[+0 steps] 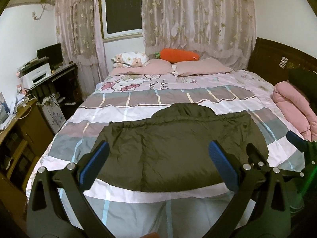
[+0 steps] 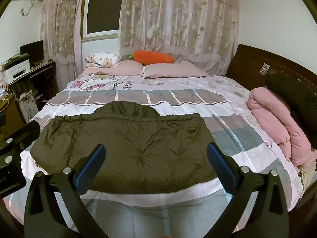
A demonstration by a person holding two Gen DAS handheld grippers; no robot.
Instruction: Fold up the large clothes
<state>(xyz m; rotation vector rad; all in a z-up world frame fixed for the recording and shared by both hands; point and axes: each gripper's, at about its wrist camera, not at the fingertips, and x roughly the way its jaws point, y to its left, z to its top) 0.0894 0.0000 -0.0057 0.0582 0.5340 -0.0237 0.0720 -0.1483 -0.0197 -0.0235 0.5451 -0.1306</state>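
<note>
Two grippers hover over the wide bed with its pink-and-grey checked cotton sheet (image 1: 138, 99). Ahead of both sets of jaws lies the dark olive puffy quilted jacket (image 1: 178, 148), already folded into a broad block, hood end farthest from the jaws. The left gripper (image 1: 158, 164) has its blue pads spread wide with nothing between them; the right gripper (image 2: 156, 164) likewise gapes, holding nothing. To fold well, I'd judge each should pinch a near corner through every layer, then lift together so the slippery padding doesn't slide or billow.
</note>
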